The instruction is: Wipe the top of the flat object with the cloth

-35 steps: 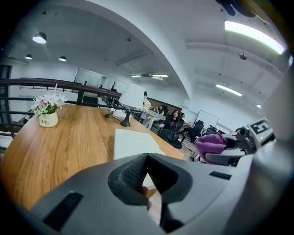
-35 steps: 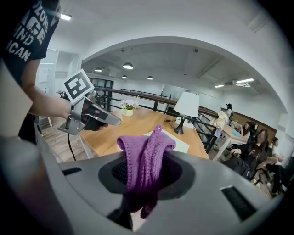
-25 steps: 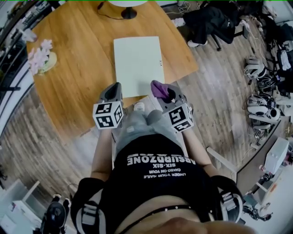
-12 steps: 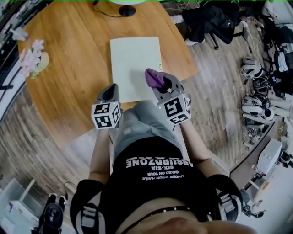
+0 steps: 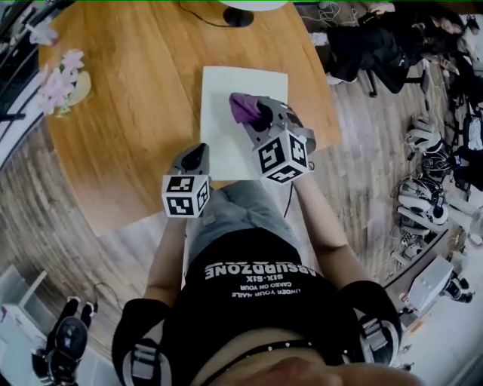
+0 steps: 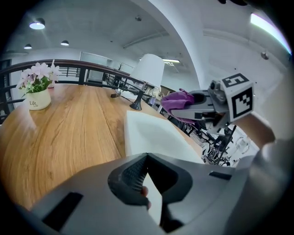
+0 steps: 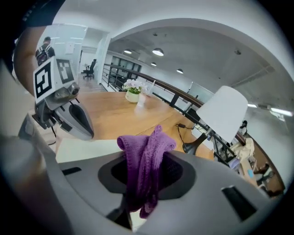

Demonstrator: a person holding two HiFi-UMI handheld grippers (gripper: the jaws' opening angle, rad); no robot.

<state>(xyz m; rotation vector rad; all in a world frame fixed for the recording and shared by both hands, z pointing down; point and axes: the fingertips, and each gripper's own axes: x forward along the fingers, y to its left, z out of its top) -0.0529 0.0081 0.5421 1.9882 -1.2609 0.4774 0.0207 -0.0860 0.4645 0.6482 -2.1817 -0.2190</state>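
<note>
The flat object (image 5: 243,143) is a pale rectangular board lying on the round wooden table (image 5: 128,128). My right gripper (image 5: 256,113) is over the board's middle, shut on a bunched purple cloth (image 5: 241,107). In the right gripper view the cloth (image 7: 146,158) hangs out between the jaws, with the board (image 7: 85,147) below. My left gripper (image 5: 198,154) hovers at the board's near left corner, jaws closed with nothing in them. From the left gripper view the board (image 6: 154,135) lies just ahead, and the cloth (image 6: 177,100) shows at the right.
A white pot of pink flowers (image 5: 64,84) stands at the table's far left. A white lamp (image 6: 148,73) with a dark base (image 5: 240,16) and its cable stands beyond the board. Bags, headsets and cables clutter the floor at the right (image 5: 426,151).
My right gripper has carried the cloth forward from the table's near edge to over the board's middle. The left gripper has stayed near the board's near left corner.
</note>
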